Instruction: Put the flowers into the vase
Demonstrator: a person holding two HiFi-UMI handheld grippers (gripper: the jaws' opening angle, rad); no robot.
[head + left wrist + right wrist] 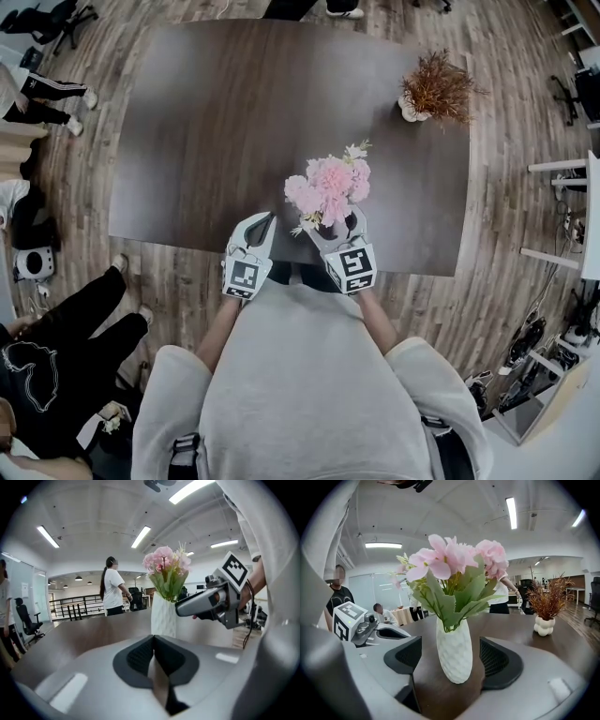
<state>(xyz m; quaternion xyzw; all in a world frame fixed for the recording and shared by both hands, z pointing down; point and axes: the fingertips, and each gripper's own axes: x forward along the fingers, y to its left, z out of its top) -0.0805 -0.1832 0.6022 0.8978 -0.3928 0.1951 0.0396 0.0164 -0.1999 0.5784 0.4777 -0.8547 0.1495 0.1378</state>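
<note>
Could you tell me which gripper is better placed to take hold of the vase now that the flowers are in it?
Right, probably. The right gripper has its open jaws on either side of the white vase, with gaps on both sides. The left gripper is shut, empty, and beside the vase.

The head view looks steeply down on the dark brown wooden tabletop. Both gripper views sit low, facing across it, close to the white textured vase of pink flowers, shared by all three.
</note>
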